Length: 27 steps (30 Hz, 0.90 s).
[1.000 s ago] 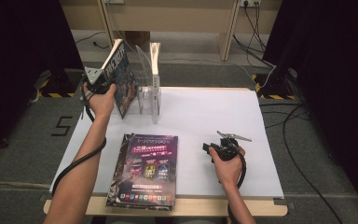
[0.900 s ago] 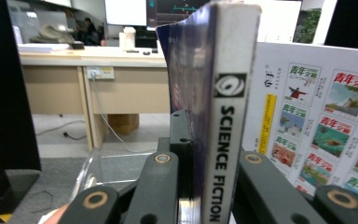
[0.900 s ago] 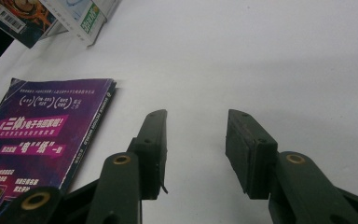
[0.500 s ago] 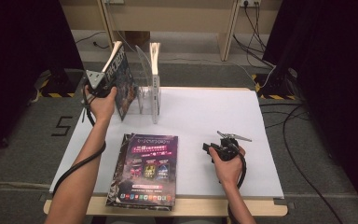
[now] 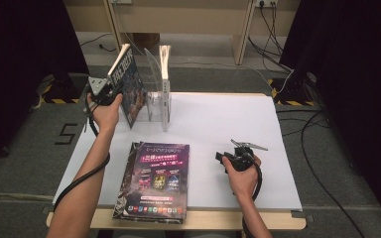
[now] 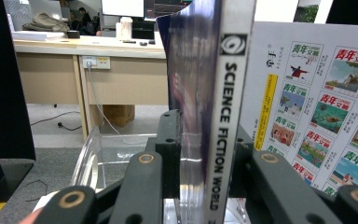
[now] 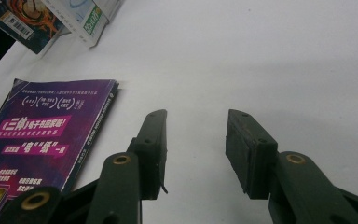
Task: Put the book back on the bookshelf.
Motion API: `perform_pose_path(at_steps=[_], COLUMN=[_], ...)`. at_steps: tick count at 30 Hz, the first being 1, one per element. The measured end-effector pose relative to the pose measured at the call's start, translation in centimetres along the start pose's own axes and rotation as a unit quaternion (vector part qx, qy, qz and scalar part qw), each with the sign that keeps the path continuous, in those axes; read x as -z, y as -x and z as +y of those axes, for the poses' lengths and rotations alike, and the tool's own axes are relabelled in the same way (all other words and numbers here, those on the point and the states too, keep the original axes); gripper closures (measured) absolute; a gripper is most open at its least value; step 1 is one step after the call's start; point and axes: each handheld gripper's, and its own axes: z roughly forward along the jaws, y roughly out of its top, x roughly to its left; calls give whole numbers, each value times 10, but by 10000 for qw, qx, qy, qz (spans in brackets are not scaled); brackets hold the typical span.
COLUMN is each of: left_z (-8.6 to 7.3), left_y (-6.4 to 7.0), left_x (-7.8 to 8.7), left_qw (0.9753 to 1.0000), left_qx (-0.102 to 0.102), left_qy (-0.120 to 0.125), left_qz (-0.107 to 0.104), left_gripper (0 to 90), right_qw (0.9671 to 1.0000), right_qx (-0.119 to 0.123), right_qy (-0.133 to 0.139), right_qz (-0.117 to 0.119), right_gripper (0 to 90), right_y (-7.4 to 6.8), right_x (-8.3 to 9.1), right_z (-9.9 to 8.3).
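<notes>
Your left gripper [image 5: 110, 90] clamps the Science Fiction World magazine [image 6: 221, 116] at the clear rack [image 5: 154, 74], one magazine already racked, while your right gripper [image 7: 196, 140] rests empty, jaws apart, beside the purple magazine [image 5: 156, 178] left flat on the table [image 5: 228, 119].

Left arm stretched forward, its gripper [image 5: 110, 89] raised, fingers [image 6: 170, 154] clamped shut. Right forearm short and bent, its gripper [image 5: 234, 158] low, fingers [image 7: 151, 140] spread apart, gripping nothing.
</notes>
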Motion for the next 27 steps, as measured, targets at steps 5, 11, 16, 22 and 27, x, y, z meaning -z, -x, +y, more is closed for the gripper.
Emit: perform_pose_path(at_steps=[5, 11, 16, 22, 27], left_z=[-2, -3, -4, -1, 1], left_y=[-2, -4, -5, -4, -3], left_x=[4, 10, 16, 23, 30], left_qw=[10000, 9998, 9997, 9996, 9996], left_qx=[94, 186, 223, 242, 223], left_qy=[-28, -77, -100, -98, -153], left_qz=[7, -33, -43, -95, -120], left_gripper=[672, 630, 607, 593, 572], right_qw=[10000, 10000, 10000, 10000, 10000], right_qx=[49, 15, 22, 21, 19], right_qy=[8, -2, 16, 11, 24], right_qz=[-5, 6, 3, 10, 4], right_gripper=[587, 587, 587, 587, 587], right_y=[0, -1, -2, -3, -3], right_x=[-1, -1, 0, 0, 0], right_z=[0, -1, -1, -1, -1])
